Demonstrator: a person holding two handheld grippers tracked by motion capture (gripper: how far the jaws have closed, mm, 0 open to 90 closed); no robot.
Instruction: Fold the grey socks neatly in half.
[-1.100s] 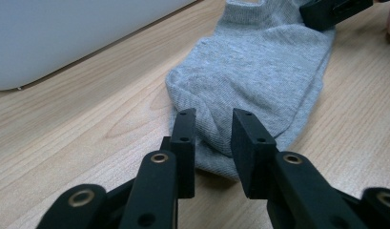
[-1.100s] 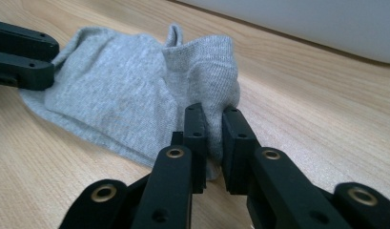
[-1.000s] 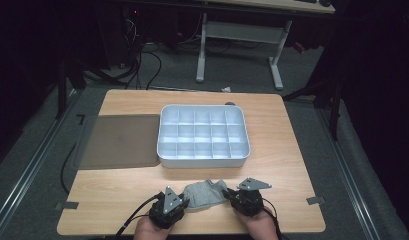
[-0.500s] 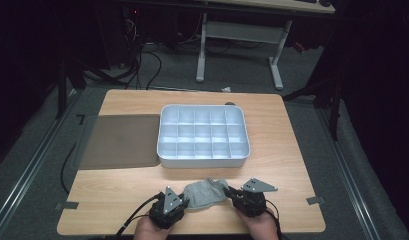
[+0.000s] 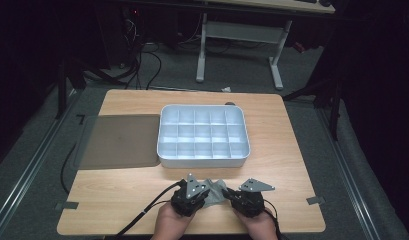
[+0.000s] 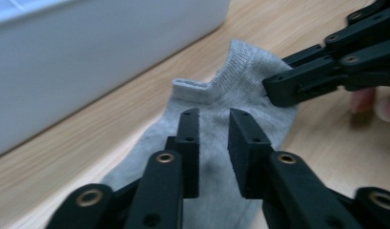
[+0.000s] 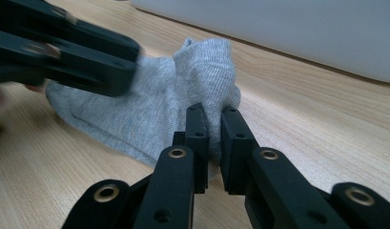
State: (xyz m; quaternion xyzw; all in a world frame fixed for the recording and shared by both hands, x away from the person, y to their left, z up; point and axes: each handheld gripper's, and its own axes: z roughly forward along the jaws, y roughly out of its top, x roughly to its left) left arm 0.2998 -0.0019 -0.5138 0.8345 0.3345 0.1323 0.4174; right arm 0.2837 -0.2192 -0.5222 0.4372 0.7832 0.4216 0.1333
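Your high view looks forward and down from above your side of the light wooden table (image 5: 287, 130), far enough back to take in the whole top and the floor beyond. Each gripper view rides low, just above the wood, looking along its own black jaws — very close in. Both share the crumpled grey knitted sock (image 6: 240, 95) (image 7: 135, 114) and the white plastic compartment tray's (image 5: 202, 161) near wall (image 6: 87, 57) (image 7: 297, 33) — seen from opposite ends.
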